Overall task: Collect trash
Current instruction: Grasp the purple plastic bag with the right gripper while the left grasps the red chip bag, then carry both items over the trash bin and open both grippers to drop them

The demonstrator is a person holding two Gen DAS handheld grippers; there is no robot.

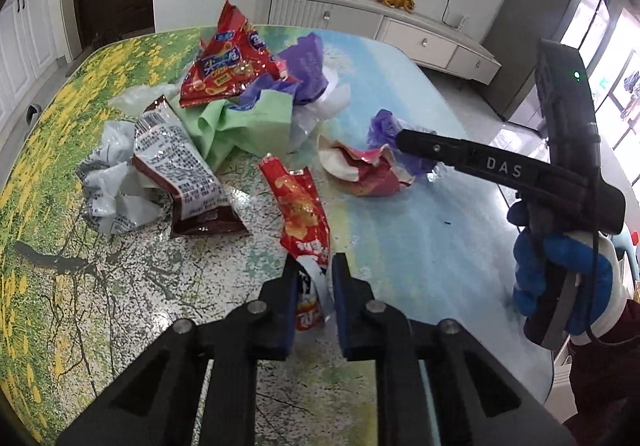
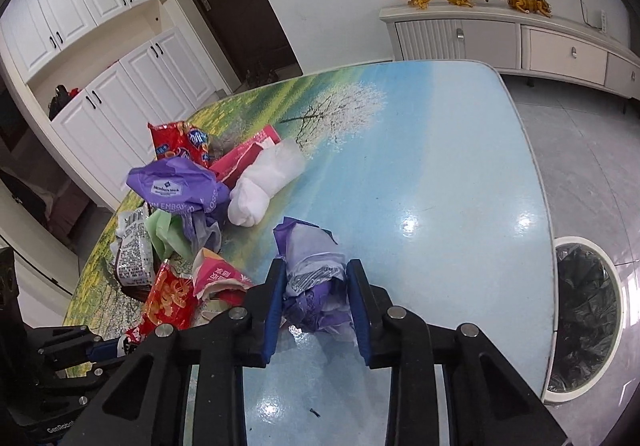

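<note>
A heap of trash lies on the picture-printed table (image 1: 400,230). My left gripper (image 1: 314,266) is shut on the near end of a red snack wrapper (image 1: 300,206), which trails toward the heap. My right gripper (image 2: 316,270) is shut on a crumpled purple wrapper (image 2: 312,246); in the left wrist view the purple wrapper (image 1: 386,126) sits at the right gripper's tip (image 1: 404,138). A pink-and-white wrapper (image 1: 360,170) lies between the two. The heap holds a red chip bag (image 1: 224,66), a brown bag (image 1: 180,174), green paper (image 1: 248,118) and white plastic (image 1: 108,182).
A white trash bin with a black liner (image 2: 584,310) stands on the floor off the table's right edge. A white TV cabinet (image 2: 520,38) with golden dragon figures lines the far wall. White cupboards and a dark door are at the left.
</note>
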